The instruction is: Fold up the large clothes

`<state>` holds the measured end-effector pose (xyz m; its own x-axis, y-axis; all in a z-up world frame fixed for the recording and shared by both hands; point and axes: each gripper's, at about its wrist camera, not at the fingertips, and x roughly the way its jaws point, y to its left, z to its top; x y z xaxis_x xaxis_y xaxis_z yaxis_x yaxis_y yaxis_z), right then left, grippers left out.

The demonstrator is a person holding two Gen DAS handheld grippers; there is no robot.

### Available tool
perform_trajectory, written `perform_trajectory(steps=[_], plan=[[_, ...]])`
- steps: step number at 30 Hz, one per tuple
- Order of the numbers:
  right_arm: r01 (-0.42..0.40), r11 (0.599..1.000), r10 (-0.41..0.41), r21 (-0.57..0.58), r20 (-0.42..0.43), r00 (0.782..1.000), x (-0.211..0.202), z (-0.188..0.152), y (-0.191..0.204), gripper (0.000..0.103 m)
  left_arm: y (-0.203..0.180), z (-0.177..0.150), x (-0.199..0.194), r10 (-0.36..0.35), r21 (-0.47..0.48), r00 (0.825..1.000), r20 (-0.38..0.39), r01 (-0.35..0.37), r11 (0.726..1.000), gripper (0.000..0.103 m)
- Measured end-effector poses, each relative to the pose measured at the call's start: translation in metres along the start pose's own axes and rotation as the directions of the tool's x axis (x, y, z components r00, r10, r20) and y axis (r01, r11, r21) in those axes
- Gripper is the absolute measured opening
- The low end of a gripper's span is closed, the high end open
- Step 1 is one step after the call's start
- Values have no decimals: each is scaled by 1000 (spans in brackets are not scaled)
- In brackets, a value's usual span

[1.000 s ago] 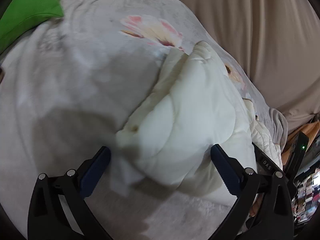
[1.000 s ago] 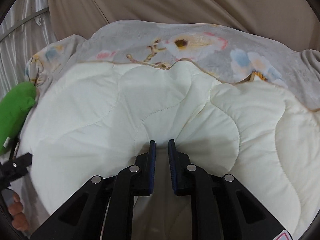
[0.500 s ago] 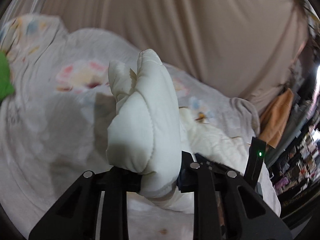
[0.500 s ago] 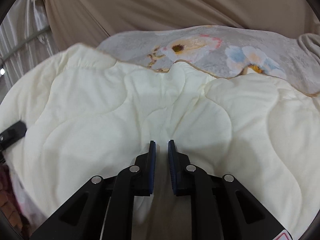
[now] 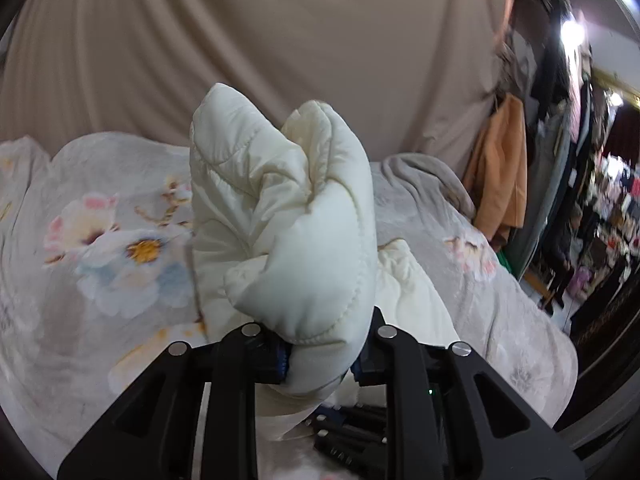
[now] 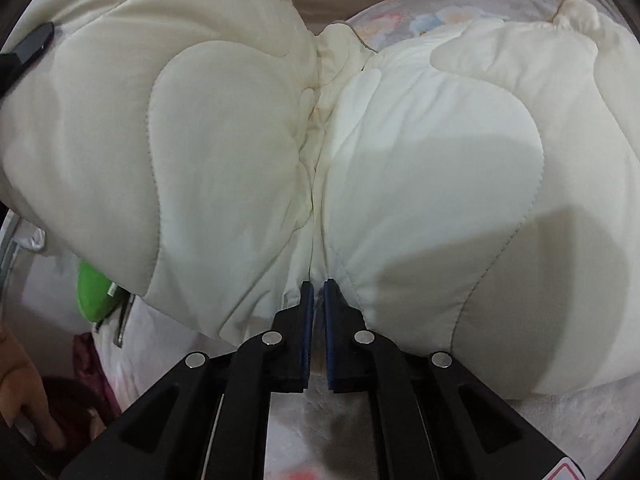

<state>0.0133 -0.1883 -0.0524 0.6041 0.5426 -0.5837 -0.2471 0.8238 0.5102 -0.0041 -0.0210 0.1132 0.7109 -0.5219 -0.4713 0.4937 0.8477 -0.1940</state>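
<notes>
**Both grippers pinching the quilted coat, mid-fold over the bed**

The left gripper (image 5: pixel 320 360) is clamping a thick wad of the cream quilted coat (image 5: pixel 288 220); the padding is bulging up between its fingers (image 5: pixel 276 356) and filling the centre of the left view. The right gripper (image 6: pixel 314 312) is pinching a thin edge of the same coat (image 6: pixel 420 168) at the lower centre of its view, its fingers (image 6: pixel 306 320) all but meeting on the fabric, right where a seam is running up between two puffy panels. The coat is thus hanging from both grips above the bed (image 5: pixel 100 240), its far part still lying on the covers at the upper right of the right view.

By my reading, the step in hand is carrying one side of the coat across to lay it over the other. The next move is calling for both grips holding firm while the lifted part is being brought over and lowered flat, edges lined up; the padding is bulky and springy, so it may be wanting to slip or spring back open.

The bed is wearing a grey floral cover. A beige curtain (image 5: pixel 280 40) is hanging behind it. At the right of the left view, an orange garment (image 5: pixel 500 168) and a cluttered, dim room are showing. A green item (image 6: pixel 96 296) is peeping out at the lower left of the right view, near a person's hand (image 6: pixel 24 396).
</notes>
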Motion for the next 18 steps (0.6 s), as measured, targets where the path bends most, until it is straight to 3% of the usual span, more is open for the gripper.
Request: perform_trajectory(steps=[2,6,11,18], plan=[[-22,1000,22,14,34,999,-18,-10,-1,4,-24,1,15,4,56,1000,-19,-3,998,20],[16,1000,-18,18,115,993,-59,-29,-11,7,-61,-4,55,1,133,996,-90,11,991,20],[136,989,-146,64,190,971,-105,-47,-37,12,-86,-23,94,9,176,987,-158,19,984,20],[170,977,-194,128,205,959,-124,-56,-63,13,-72,-20,73,-4,137,992,-123,21,990,20]])
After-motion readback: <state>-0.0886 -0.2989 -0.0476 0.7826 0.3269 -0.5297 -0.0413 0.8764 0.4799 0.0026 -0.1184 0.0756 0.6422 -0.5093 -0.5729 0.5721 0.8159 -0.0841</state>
